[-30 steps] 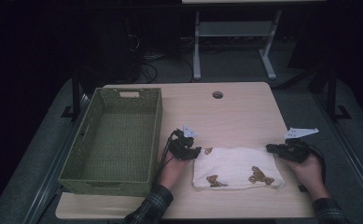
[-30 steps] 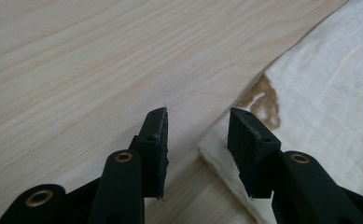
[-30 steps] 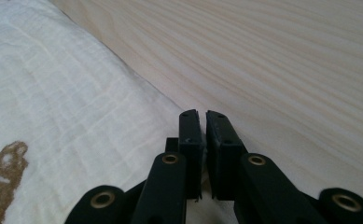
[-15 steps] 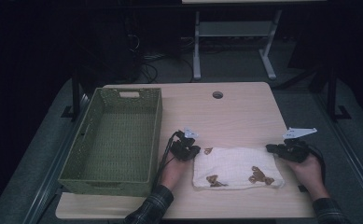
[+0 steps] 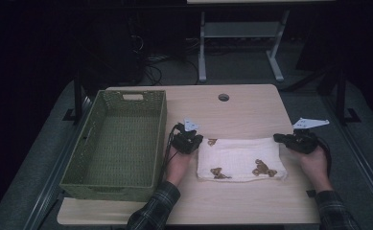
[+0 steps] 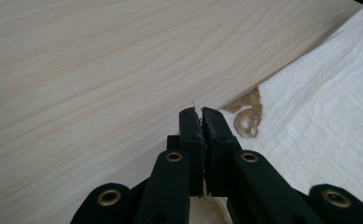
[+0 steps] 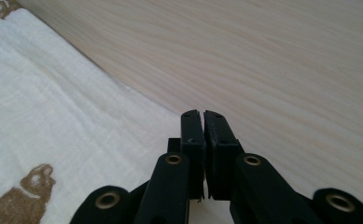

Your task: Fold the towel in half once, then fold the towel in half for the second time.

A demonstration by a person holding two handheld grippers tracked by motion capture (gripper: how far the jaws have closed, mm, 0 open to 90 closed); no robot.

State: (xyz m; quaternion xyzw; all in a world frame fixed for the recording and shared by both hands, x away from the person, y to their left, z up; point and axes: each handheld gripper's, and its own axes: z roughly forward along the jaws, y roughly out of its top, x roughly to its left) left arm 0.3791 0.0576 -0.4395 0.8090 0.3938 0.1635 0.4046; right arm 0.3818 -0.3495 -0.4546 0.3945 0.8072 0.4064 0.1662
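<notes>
Both grippers are on the cloth (image 5: 241, 159) now; it lies folded flat on the table (image 5: 241, 108), just right of the green basket (image 5: 119, 139), with brown prints showing along its near half; the left gripper (image 5: 188, 141) sits at the cloth's far left corner, the right gripper (image 5: 297, 140) at its far right corner. The change is on the left: a second ago those jaws stood partly apart, and they have just been closing; in the left gripper view the left gripper (image 6: 201, 112) has its jaws pressed together with a thin sliver of white fabric caught between them, right by a brown print. In the right gripper view the right gripper (image 7: 202, 113) is squeezed tight as well, the cloth (image 7: 53, 116) running up under it; whether fabric is actually pinched there I cannot tell, the cloth edge meets the jaws from below. In the high view it has hardly shifted since the earlier frames. So my read: the left corner is secured, the right one probably too; the next step looks like a lift or another fold, and the basket stands empty alongside.
</notes>
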